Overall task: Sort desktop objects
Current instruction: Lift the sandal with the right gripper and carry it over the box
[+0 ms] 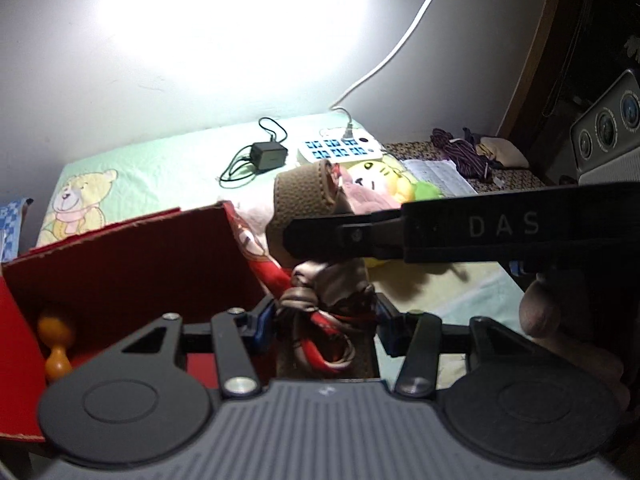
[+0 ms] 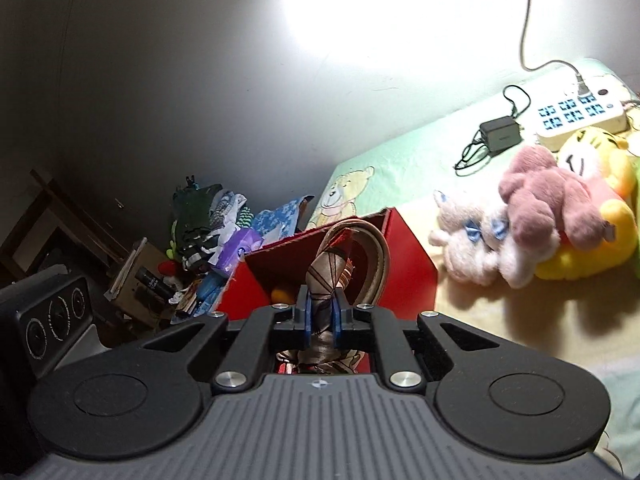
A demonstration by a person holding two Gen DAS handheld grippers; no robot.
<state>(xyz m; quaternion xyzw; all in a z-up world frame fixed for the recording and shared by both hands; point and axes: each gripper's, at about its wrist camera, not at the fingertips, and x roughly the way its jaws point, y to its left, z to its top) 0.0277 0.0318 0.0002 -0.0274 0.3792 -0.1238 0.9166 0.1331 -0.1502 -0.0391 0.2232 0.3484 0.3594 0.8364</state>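
Red box [image 2: 404,256] holds an orange toy [image 1: 56,344]; belt [image 2: 376,256] above it.

Left black plastic two-finger gripper [image 1: 326,320]: grey ribbed housing, two round black discs either side, black linkage arms with silver screws, blue pads on its fingers [image 1: 262,318]. Right black plastic two-finger gripper [image 2: 320,314]: same build, same silver screws, blue pads, small compass-like mark on the ribbed grey body. Seen from the left wrist view, its side bears pale "DAS" lettering.
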